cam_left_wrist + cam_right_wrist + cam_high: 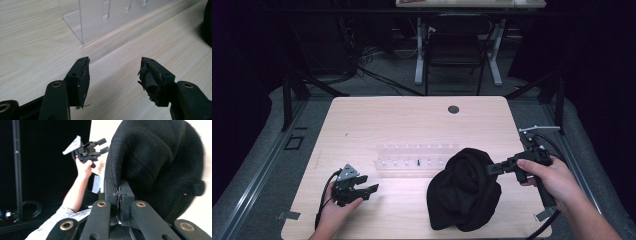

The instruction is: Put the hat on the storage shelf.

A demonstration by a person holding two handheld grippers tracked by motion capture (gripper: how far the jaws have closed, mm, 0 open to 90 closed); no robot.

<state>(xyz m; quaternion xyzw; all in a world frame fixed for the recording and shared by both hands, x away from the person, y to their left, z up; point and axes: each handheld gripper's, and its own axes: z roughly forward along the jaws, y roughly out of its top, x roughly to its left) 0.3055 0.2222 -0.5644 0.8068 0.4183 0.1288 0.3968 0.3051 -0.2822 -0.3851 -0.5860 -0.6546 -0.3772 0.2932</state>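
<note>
A black knit hat (pixel 463 189) lies bunched on the near right of the wooden table (pixel 362 120). My right gripper (pixel 493 169) is shut on the hat's upper right edge; in the right gripper view the jaws meet on a fold of the hat (pixel 150 157) at the gripper tip (pixel 119 188). My left gripper (pixel 368 189) rests near the front left of the table, open and holding nothing. In the left gripper view its worn pads (pixel 149 77) stand apart above bare wood, around the gripper's midpoint (pixel 113 66).
A clear acrylic rack (pixel 414 160) with slots stands mid-table, just beyond the hat; its corner (pixel 100 22) is close ahead of the left gripper. A round cable hole (pixel 453 109) sits near the far edge. A chair and desk legs stand beyond the table.
</note>
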